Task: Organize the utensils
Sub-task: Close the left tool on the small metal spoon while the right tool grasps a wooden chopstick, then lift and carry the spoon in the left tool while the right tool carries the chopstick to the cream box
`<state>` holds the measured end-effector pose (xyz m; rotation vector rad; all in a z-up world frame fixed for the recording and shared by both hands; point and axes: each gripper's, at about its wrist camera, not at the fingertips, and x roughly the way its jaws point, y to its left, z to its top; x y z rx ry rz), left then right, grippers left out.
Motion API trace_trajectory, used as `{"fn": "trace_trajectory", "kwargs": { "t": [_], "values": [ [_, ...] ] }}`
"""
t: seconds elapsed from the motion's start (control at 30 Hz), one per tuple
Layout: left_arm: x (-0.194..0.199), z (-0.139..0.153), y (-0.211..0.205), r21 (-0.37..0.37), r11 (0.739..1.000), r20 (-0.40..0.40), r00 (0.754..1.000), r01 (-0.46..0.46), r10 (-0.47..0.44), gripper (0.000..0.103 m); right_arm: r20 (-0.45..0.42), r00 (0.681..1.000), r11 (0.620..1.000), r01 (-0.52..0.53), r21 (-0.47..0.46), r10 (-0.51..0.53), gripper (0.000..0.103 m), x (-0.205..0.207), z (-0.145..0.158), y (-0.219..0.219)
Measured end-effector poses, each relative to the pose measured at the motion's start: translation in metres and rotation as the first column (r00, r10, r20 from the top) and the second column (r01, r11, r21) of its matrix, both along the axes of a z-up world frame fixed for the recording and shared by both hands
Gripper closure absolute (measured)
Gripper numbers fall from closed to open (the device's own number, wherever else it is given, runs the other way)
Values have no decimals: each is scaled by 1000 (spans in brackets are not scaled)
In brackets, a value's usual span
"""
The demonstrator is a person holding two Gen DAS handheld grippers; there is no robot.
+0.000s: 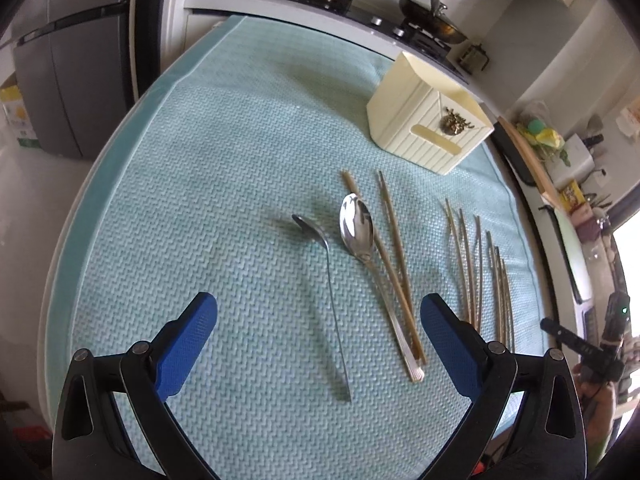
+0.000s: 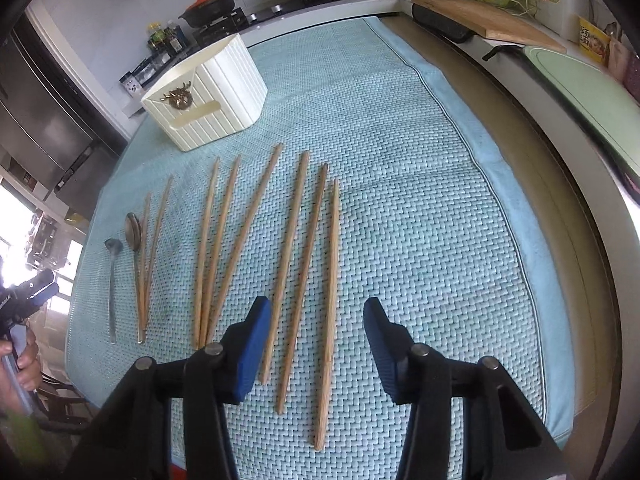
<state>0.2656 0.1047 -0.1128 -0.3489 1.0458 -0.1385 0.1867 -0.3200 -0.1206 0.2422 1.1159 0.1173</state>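
A cream ribbed holder box (image 1: pixel 428 120) stands at the far side of the teal mat; it also shows in the right wrist view (image 2: pixel 208 96). A small spoon (image 1: pixel 326 272) and a large spoon (image 1: pixel 358 232) lie beside two chopsticks (image 1: pixel 396 248). My left gripper (image 1: pixel 318 320) is open above the small spoon's handle. Several chopsticks (image 2: pixel 296 248) lie side by side on the mat. My right gripper (image 2: pixel 318 320) is open, its fingers either side of the near ends of the rightmost chopsticks (image 2: pixel 330 300). The spoons also show at the left (image 2: pixel 132 240).
The teal woven mat (image 1: pixel 200 200) covers the table. A stove with pots (image 1: pixel 424 24) runs behind it. A wooden cutting board (image 2: pixel 488 20) and a green tray (image 2: pixel 580 92) lie along the right counter. A fridge (image 1: pixel 72 80) stands left.
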Motion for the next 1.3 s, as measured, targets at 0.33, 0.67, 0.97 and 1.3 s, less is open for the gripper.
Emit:
{"fn": "trace_trajectory", "kwargs": {
  "t": [0.33, 0.67, 0.97, 1.3],
  "values": [
    [86, -52, -17, 25, 999, -182, 983, -26, 30, 35, -130, 992, 998, 12, 64, -4, 55, 65, -22, -14],
    [104, -68, -31, 39, 999, -251, 968, 21, -10, 84, -261, 963, 995, -40, 90, 62, 65, 107, -40, -18],
    [98, -68, -20, 40, 999, -191, 981, 27, -19, 99, -322, 943, 991, -114, -71, 86, 78, 142, -50, 12],
    [67, -21, 14, -95, 995, -74, 997, 17, -25, 99, -271, 957, 985, -137, -105, 104, 98, 139, -51, 51]
  ]
}}
